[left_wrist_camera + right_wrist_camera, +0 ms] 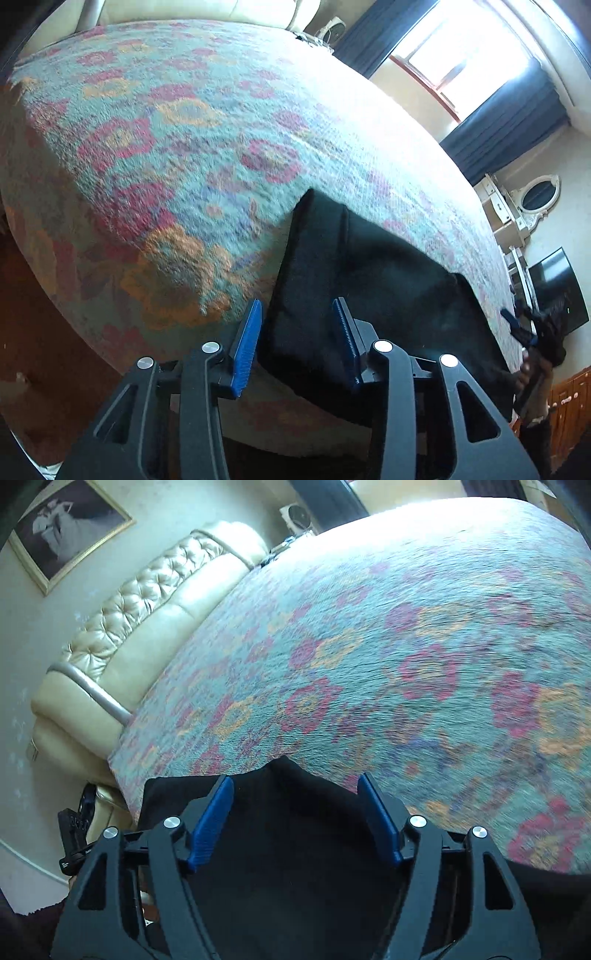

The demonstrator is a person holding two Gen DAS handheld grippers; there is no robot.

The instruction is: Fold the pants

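Observation:
The black pants (369,280) lie folded flat on the near part of a bed with a floral cover (177,147). My left gripper (297,341) is open, its blue pads on either side of the pants' near left corner, just above it. In the right wrist view the pants (295,830) fill the space between the pads. My right gripper (295,819) is open and hovers over the cloth. The right gripper also shows in the left wrist view (521,328) at the pants' far right end.
A cream tufted headboard (122,627) runs along the bed's far side under a framed picture (66,520). A window with dark blue curtains (509,122), a white dresser with oval mirror (532,199) and a dark screen (557,288) stand by the wall.

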